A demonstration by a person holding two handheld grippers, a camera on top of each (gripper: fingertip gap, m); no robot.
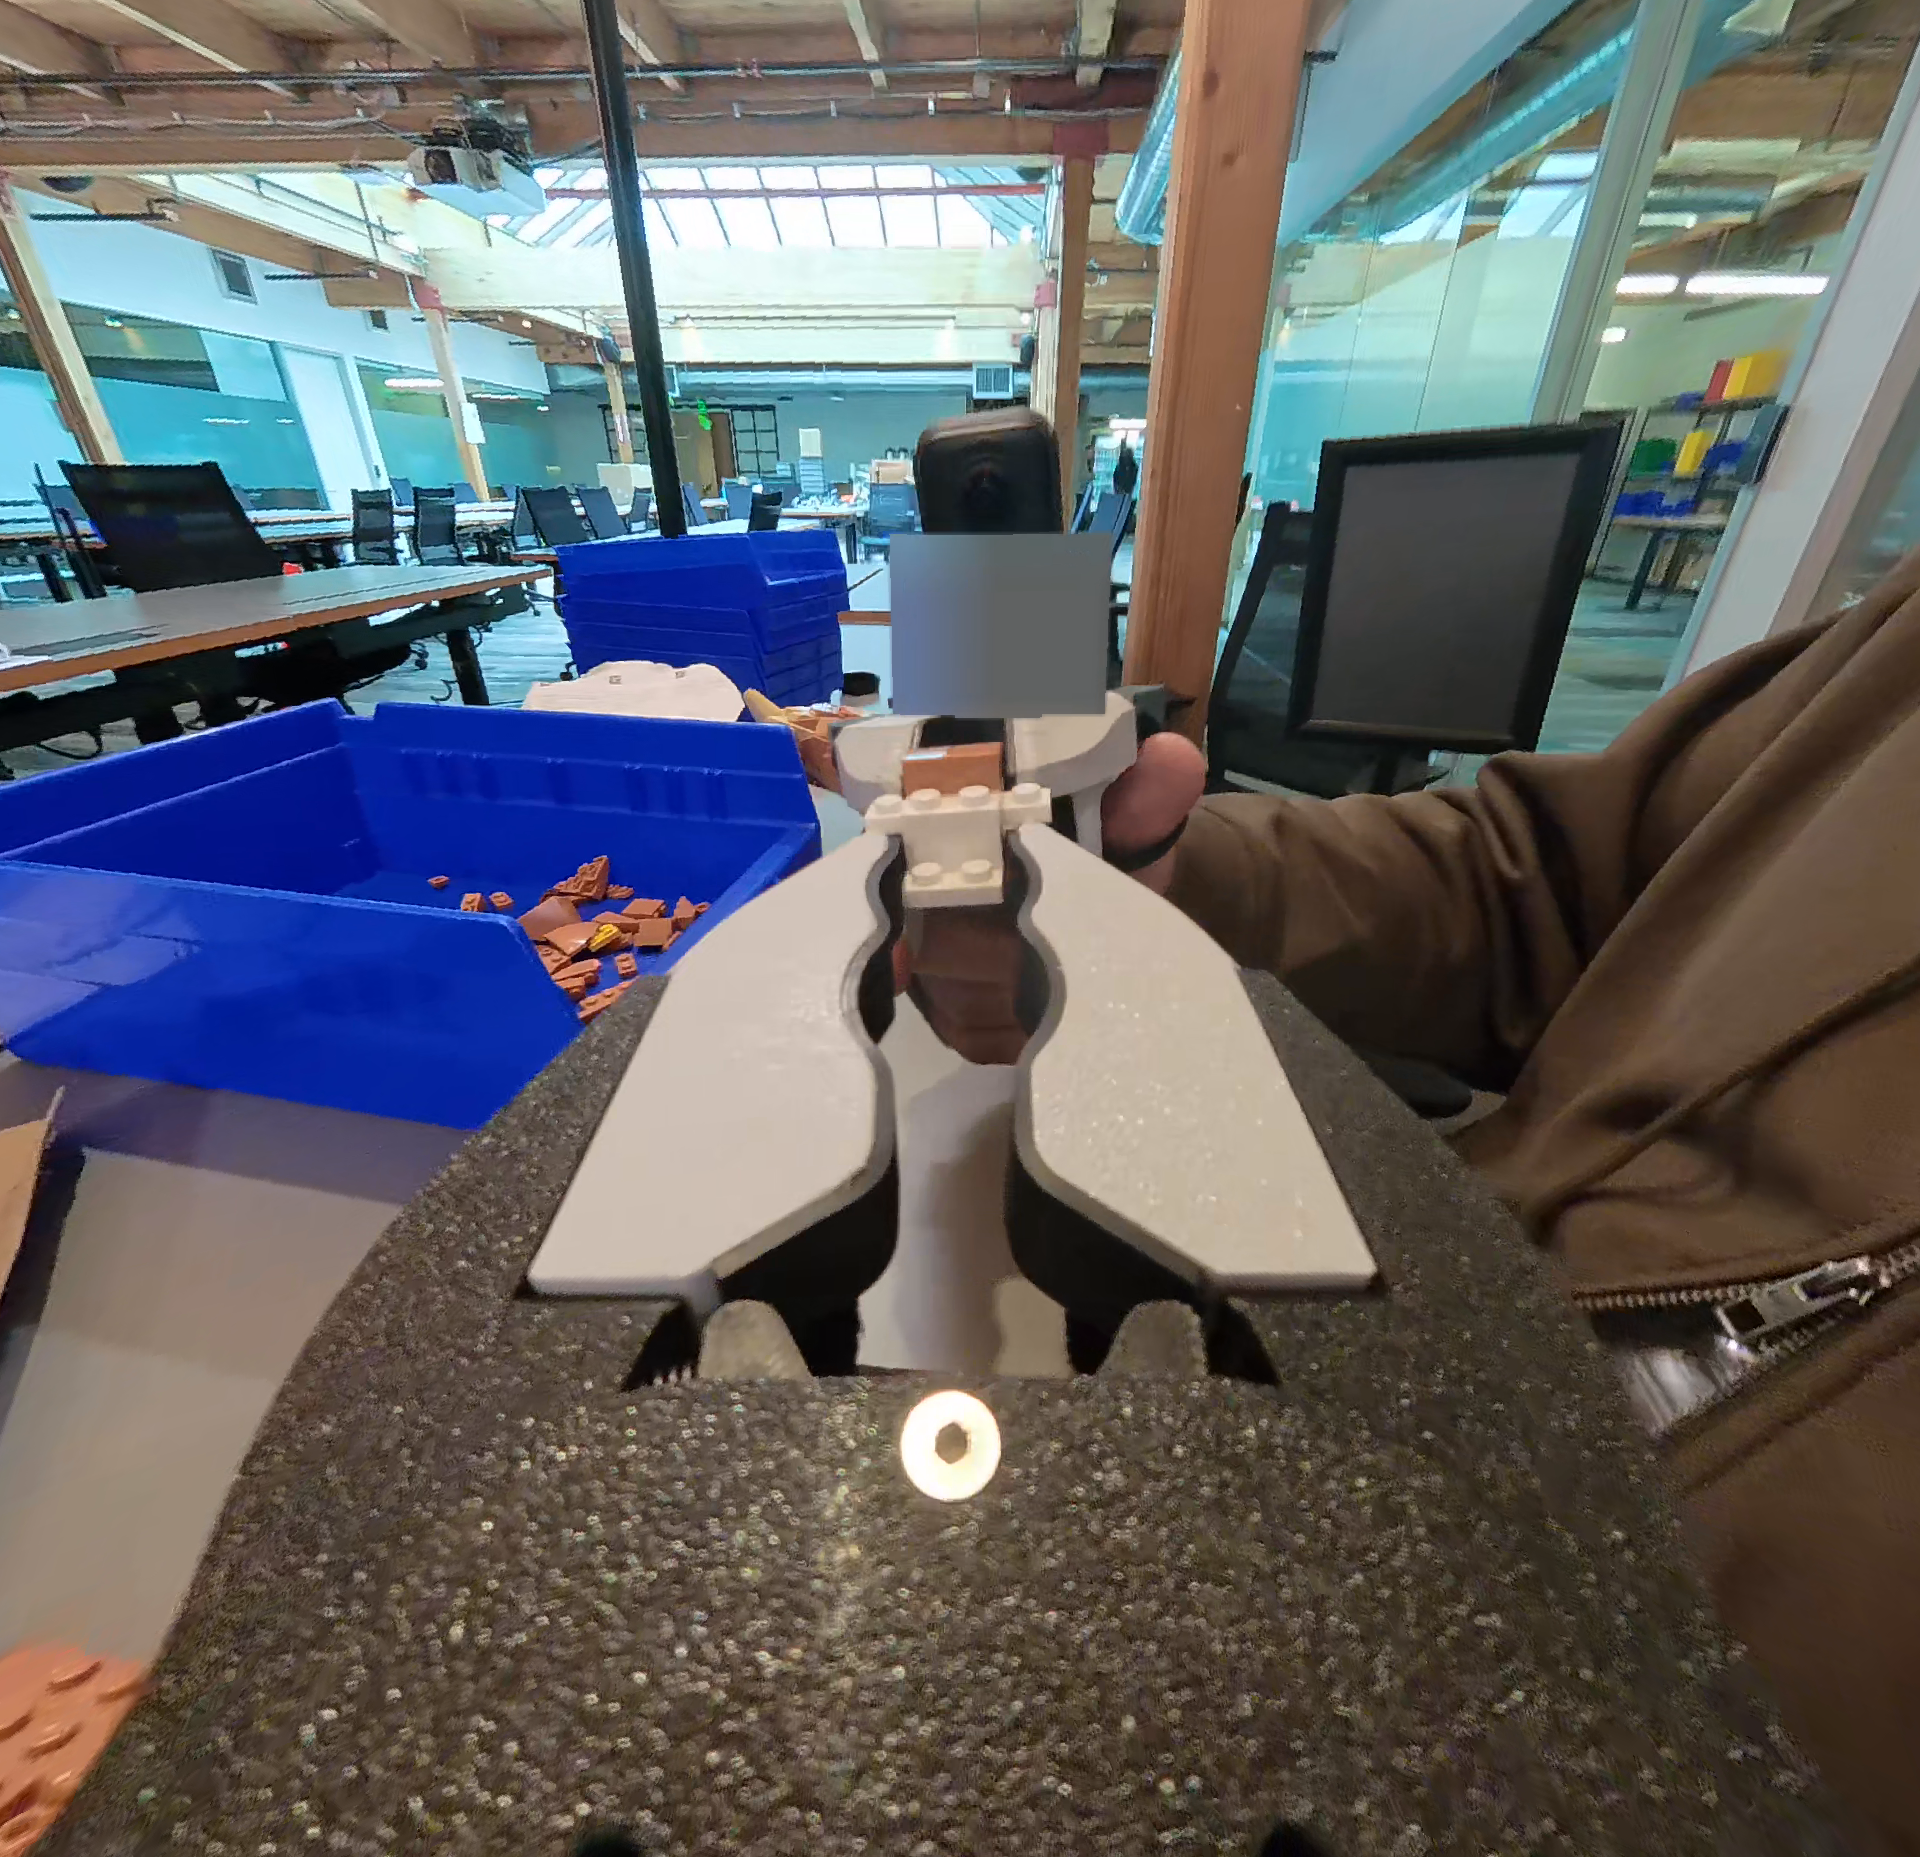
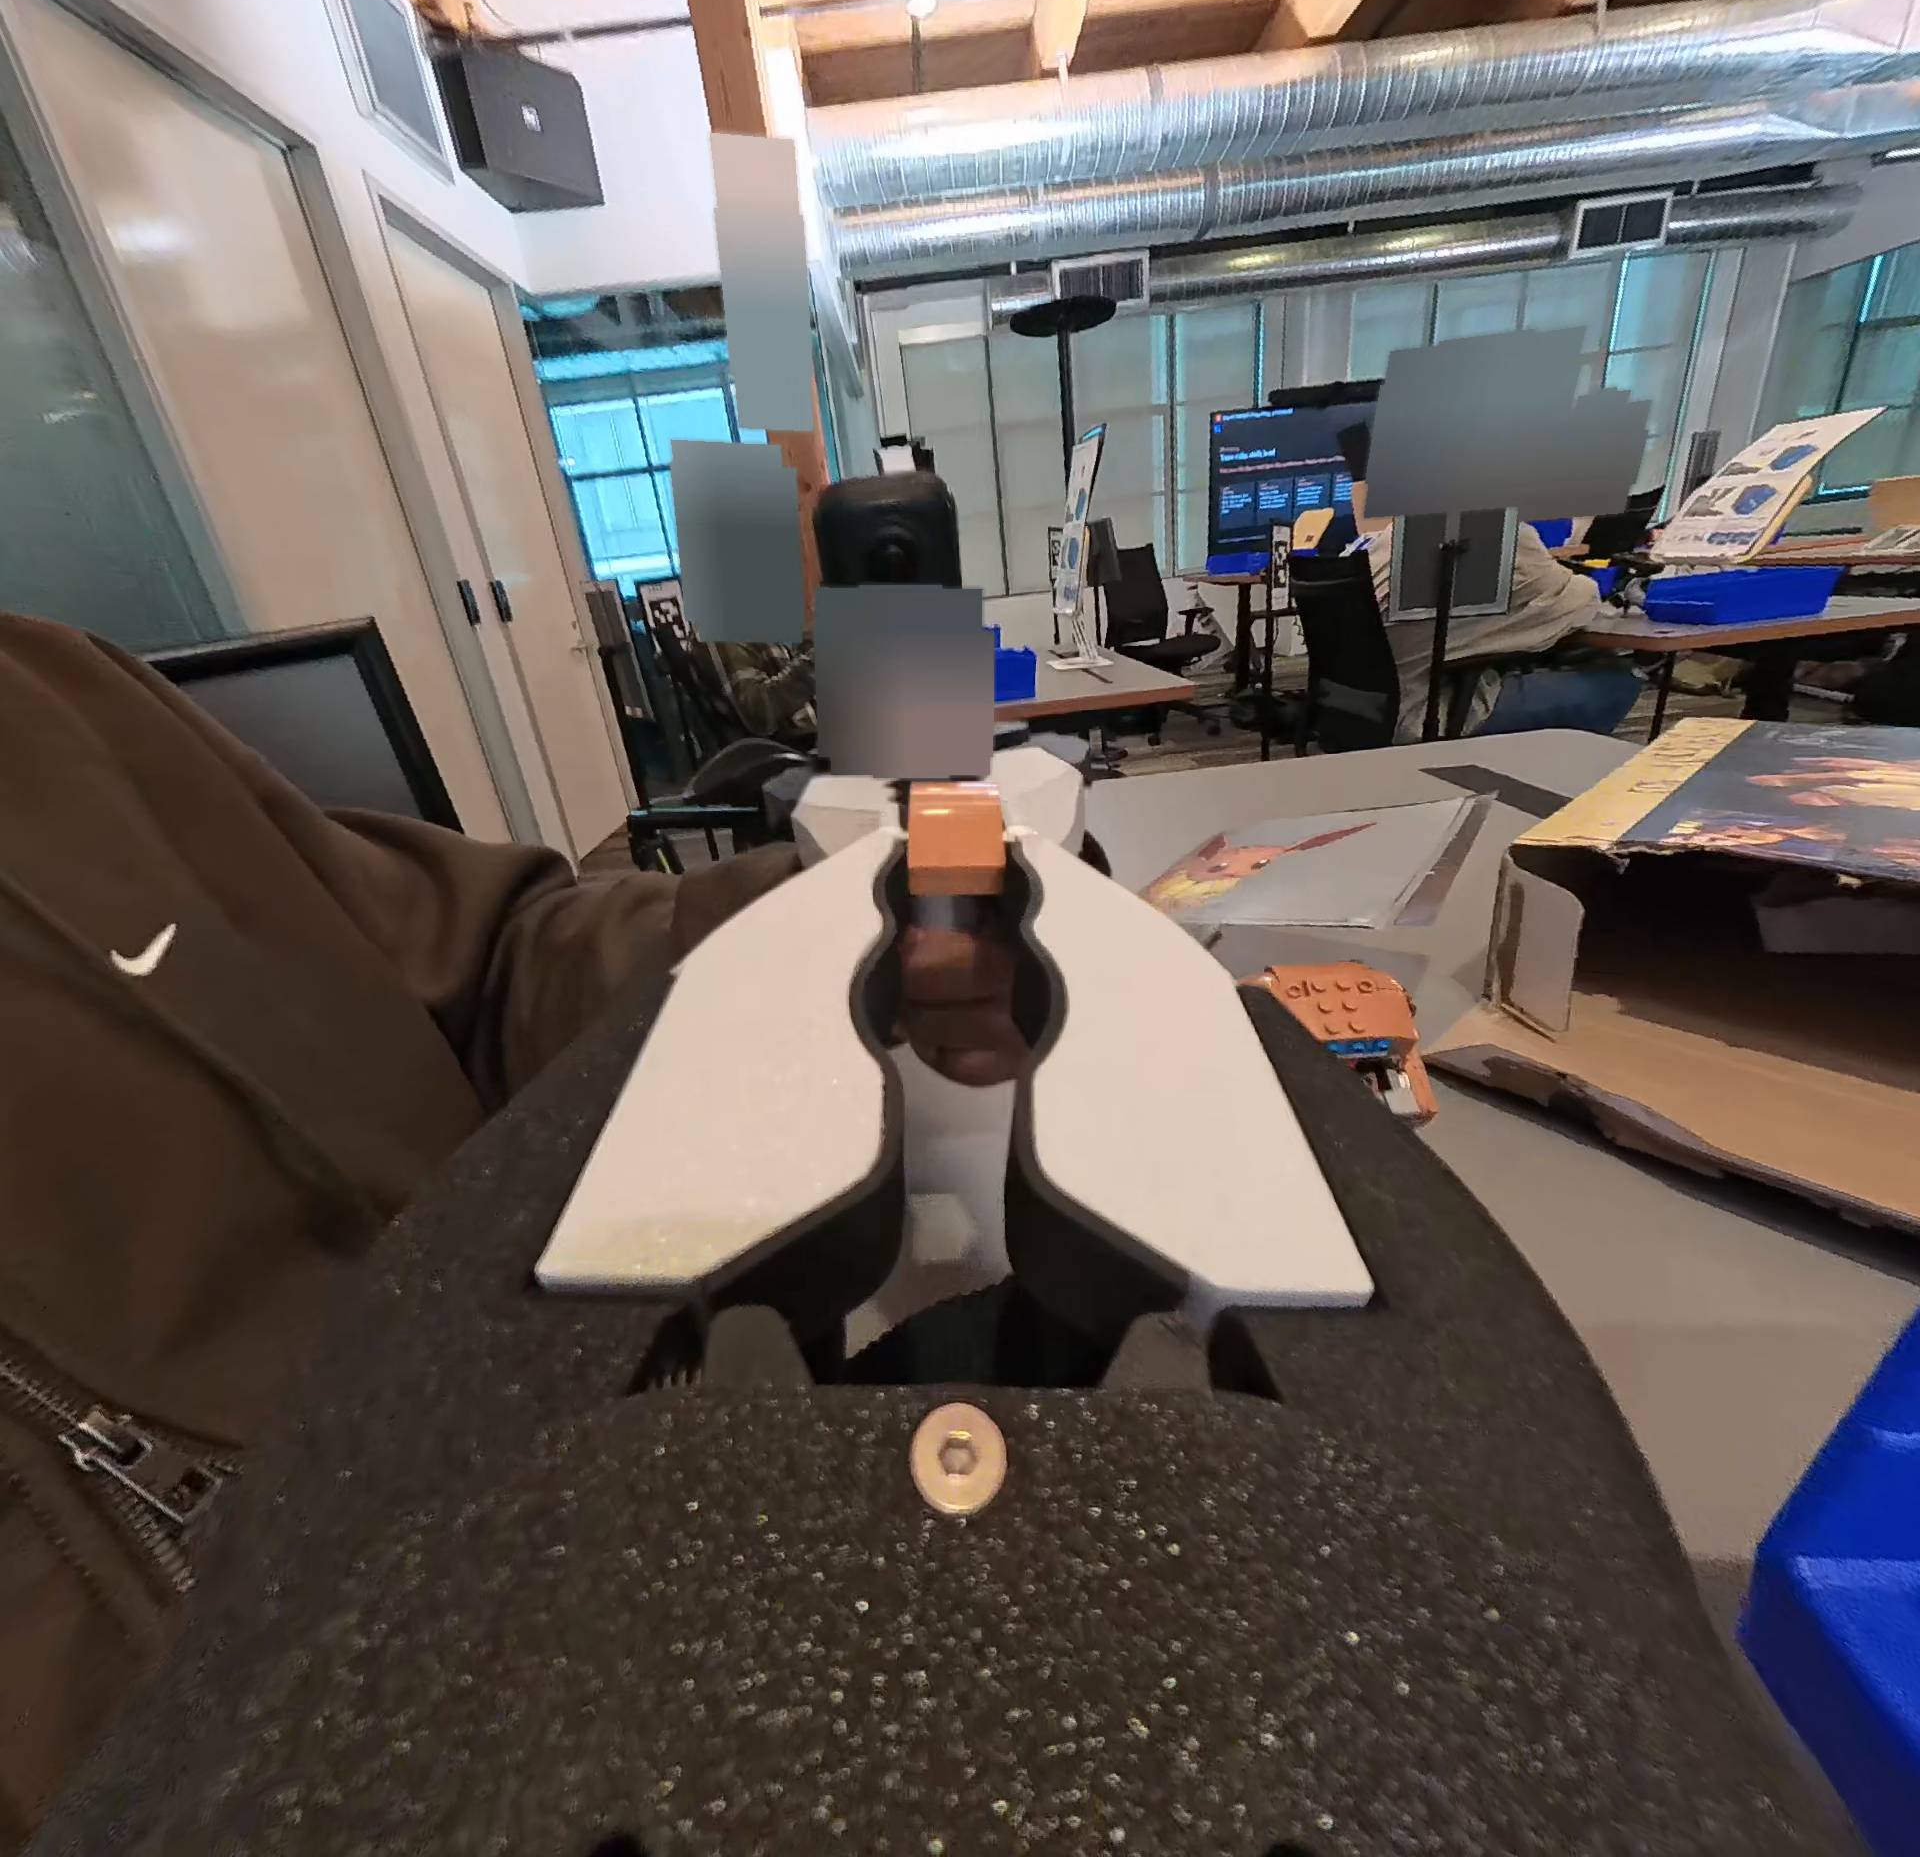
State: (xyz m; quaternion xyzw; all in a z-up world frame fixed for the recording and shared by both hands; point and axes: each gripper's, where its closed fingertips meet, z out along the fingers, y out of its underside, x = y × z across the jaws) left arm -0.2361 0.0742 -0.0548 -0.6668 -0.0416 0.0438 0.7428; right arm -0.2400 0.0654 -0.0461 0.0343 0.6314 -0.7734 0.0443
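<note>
A blue bin (image 1: pixel 312 934) held loose brown bricks (image 1: pixel 592 934). More blue bins (image 1: pixel 707 602) stood stacked behind it. A torn cardboard box (image 2: pixel 1714 934) lay near a brown brick model (image 2: pixel 1351 1018).

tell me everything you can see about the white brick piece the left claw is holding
The white brick piece looks like glossy plastic: a studded plate, wide at the far end and narrower toward the camera. It is held in the air, pinched at its narrow part between the left claw's fingertips. An orange brick, gripped by the right claw, meets its far edge.
</note>
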